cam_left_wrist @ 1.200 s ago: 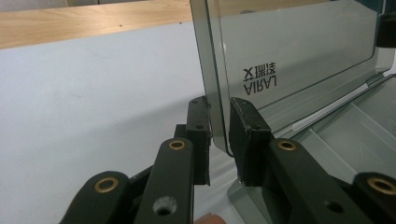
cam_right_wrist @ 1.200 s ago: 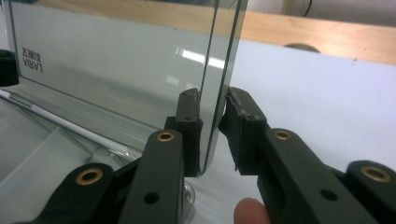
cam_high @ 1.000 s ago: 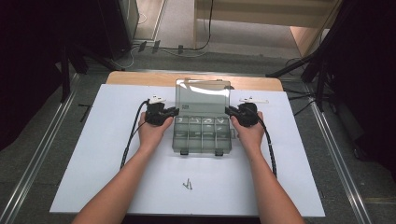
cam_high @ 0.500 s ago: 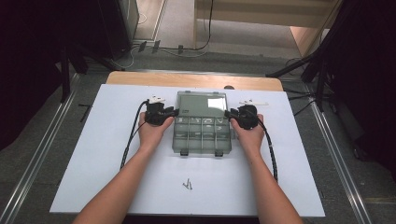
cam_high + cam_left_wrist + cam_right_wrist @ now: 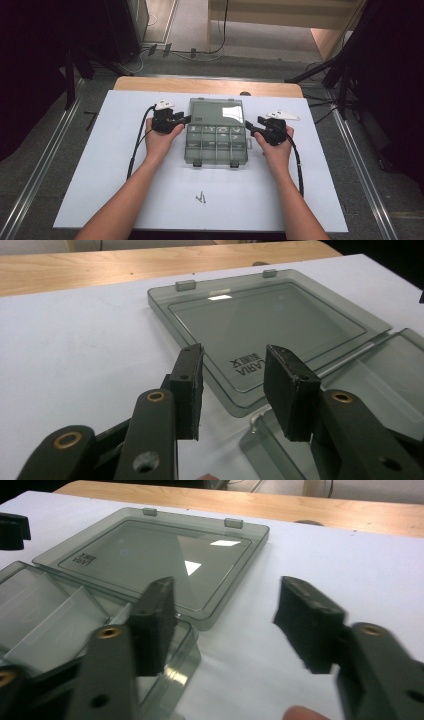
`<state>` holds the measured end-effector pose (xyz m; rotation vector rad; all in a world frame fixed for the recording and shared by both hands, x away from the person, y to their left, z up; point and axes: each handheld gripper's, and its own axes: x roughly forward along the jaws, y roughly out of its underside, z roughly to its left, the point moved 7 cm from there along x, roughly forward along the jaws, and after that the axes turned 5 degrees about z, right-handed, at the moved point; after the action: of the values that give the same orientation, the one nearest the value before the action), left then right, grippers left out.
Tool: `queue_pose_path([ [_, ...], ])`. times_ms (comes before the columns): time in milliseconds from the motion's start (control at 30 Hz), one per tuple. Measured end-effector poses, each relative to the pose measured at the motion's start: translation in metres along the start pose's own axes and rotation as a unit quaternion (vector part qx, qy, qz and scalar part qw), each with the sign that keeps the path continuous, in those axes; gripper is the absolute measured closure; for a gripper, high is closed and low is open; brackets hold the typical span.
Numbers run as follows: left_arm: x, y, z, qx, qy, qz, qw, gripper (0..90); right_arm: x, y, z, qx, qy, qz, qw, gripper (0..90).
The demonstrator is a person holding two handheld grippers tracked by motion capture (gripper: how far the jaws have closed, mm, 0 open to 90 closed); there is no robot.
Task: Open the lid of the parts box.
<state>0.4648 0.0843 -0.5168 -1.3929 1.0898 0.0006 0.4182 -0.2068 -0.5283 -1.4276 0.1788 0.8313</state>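
A clear grey compartment box (image 5: 215, 150) sits mid-table with its lid (image 5: 216, 111) laid open flat behind it. My left gripper (image 5: 186, 119) is at the box's left side by the hinge. Its jaws have just been opening and stand open, with the lid's near corner (image 5: 240, 400) just beyond the pads, untouched. My right gripper (image 5: 248, 125) is off the box's right side. Its jaws have also just been opening and hold nothing. In the right gripper view the lid (image 5: 150, 550) and the compartments (image 5: 50, 615) lie left of the open right gripper (image 5: 225, 625).
The box rests on a white board (image 5: 100, 165) with a wooden table edge (image 5: 210, 86) behind it. Two small screws (image 5: 201, 197) lie near the front. Dark stands and cables flank the table on both sides.
The lid, tilted up between both grippers a second ago, now lies flat behind the box. Both grippers have opened off it, and the right one has drawn away to the right.
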Motion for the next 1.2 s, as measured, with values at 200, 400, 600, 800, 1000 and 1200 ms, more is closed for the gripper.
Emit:
queue_pose_path([
  [200,-0.009,-0.002,-0.008,0.018,0.016,0.001,0.9997,59.4,-0.023,0.007,0.002,-0.005,0.004,-0.012,0.9999,17.6],
  [400,-0.019,-0.004,-0.018,0.024,0.038,-0.009,0.9990,59.1,-0.043,0.016,0.006,-0.014,-0.012,-0.019,0.9996,0.0],
  [600,-0.027,0.000,-0.025,0.033,0.046,-0.007,0.9984,56.1,-0.062,0.030,0.005,-0.035,-0.011,-0.022,0.9991,0.0],
  [800,-0.038,0.007,-0.033,0.042,0.072,-0.004,0.9965,48.3,-0.084,0.047,0.003,-0.027,-0.016,-0.030,0.9991,0.0],
  [1000,-0.054,0.016,-0.040,0.047,0.089,-0.007,0.9948,41.5,-0.108,0.074,-0.001,-0.016,-0.012,-0.033,0.9993,0.0],
  [1200,-0.069,0.026,-0.051,0.057,0.106,-0.004,0.9928,33.0,-0.129,0.093,-0.009,0.000,-0.009,-0.036,0.9993,0.0],
])
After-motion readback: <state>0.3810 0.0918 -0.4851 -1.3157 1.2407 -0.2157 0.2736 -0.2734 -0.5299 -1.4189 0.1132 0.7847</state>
